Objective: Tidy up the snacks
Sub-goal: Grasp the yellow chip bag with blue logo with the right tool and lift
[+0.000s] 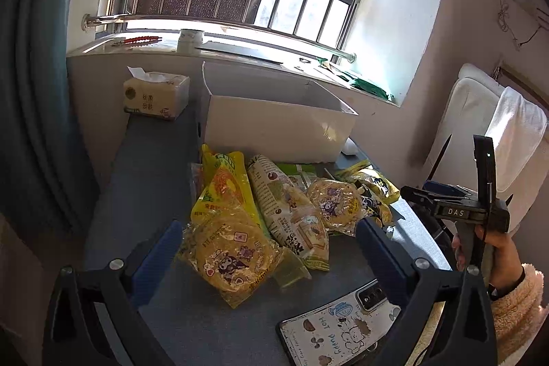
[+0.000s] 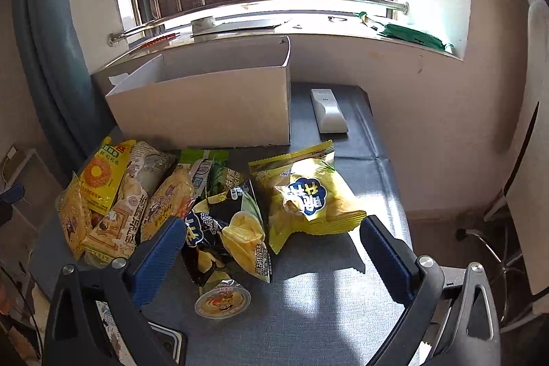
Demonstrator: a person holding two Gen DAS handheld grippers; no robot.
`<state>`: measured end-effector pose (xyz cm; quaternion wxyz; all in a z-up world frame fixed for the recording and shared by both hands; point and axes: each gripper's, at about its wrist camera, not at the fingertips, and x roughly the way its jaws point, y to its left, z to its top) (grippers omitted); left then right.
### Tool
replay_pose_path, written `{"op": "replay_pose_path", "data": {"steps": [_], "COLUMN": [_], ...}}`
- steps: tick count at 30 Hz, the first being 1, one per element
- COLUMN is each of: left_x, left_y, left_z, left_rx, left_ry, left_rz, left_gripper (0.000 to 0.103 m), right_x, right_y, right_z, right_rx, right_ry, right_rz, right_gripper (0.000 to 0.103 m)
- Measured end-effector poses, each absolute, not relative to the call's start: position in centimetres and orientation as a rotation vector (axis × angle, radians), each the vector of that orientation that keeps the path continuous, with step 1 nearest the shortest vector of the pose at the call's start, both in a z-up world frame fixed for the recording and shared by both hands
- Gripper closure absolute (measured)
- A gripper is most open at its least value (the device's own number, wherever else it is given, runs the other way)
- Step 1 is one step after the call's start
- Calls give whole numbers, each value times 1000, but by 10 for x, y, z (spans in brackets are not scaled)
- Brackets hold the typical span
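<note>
Spreading wide apart, the blue-padded fingers of the left gripper (image 1: 271, 254) framed a clear round packet of yellow cakes with cartoon stickers (image 1: 230, 259), which lay on the grey-blue fabric tabletop (image 1: 147, 167) between the pads; whether the left pad touched its wrapper could not be told. Beyond the fingertips lay a tall yellow pouch printed with an orange ring (image 1: 223, 184), a newspaper-print cone-shaped snack bag (image 1: 284, 204) leaning beside it, and a second round packet of yellow cakes (image 1: 338, 203) just inside the right finger. Further ahead stood an open white cardboard box (image 1: 274, 129), with a pale paper tissue pack (image 1: 156, 95) to its left against the wall. A phone in a white cartoon-printed case (image 1: 336, 328) rested just under the right finger.

The right gripper (image 2: 271, 254) also had its fingers (image 2: 387, 258) held wide, gripping nothing. Between them lay a black-and-yellow crinkled chip bag (image 2: 223, 235), close against the left pad, and a small round sealed cup with a cartoon lid (image 2: 222, 300) nearer the camera. A puffy yellow chip bag with a blue cloud logo (image 2: 308, 194) sat just ahead of the fingertips, toward the right. The white box (image 2: 206, 108) stood beyond the snack pile, and a flat white remote control (image 2: 328, 110) lay to its right on the tabletop.
</note>
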<state>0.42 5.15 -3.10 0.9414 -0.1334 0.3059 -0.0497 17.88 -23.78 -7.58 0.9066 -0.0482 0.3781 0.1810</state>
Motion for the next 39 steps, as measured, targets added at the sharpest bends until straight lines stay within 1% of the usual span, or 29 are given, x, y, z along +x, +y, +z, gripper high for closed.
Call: {"op": "replay_pose_path", "data": {"steps": [5, 10, 13, 14, 15, 16, 17, 18, 19, 20, 21, 22, 25, 28, 30, 35, 39], "left_x": [6, 5, 3, 2, 2, 2, 2, 2, 3, 4, 4, 4, 5, 5, 5, 13, 30], "left_y": [54, 56, 58, 58, 59, 60, 62, 63, 63, 64, 64, 65, 65, 66, 68, 71, 68], "left_z": [-32, -37, -39, -39, -39, -40, -41, -42, -43, -43, -43, -43, -43, -42, -42, -41, -47], "left_rx": [-289, -295, -296, -295, -297, -301, -307, -313, -318, -320, -320, -319, -319, -316, -317, -311, -260], "left_ry": [631, 637, 641, 636, 636, 637, 637, 638, 642, 644, 643, 642, 641, 638, 640, 651, 697], "left_rz": [-109, -107, -114, -110, -110, -111, -111, -113, -115, -113, -111, -110, -111, -103, -98, -88, -93], "left_gripper": [0, 0, 0, 0, 0, 0, 0, 0, 0, 0, 0, 0, 0, 0, 0, 0, 0], "right_x": [241, 294, 303, 304, 304, 303, 300, 296, 291, 286, 279, 274, 260, 245, 235, 201, 166], "right_y": [-223, -217, -211, -212, -213, -213, -213, -211, -209, -208, -207, -206, -202, -197, -194, -186, -171], "right_z": [-87, -109, -122, -126, -131, -133, -133, -131, -128, -122, -115, -108, -92, -75, -60, -11, 8], "right_rx": [-177, -116, -167, -164, -144, -127, -137, -160, -179, -187, -190, -188, -223, -235, -241, -231, -231], "right_ry": [938, 1107, 1141, 1155, 1170, 1180, 1169, 1158, 1147, 1130, 1112, 1092, 1051, 988, 926, 780, 696], "right_rz": [343, 271, 250, 243, 256, 275, 267, 260, 268, 275, 273, 277, 294, 305, 310, 361, 482], "right_gripper": [0, 0, 0, 2, 14, 23, 25, 29, 38, 43, 51, 56, 66, 72, 73, 73, 73]}}
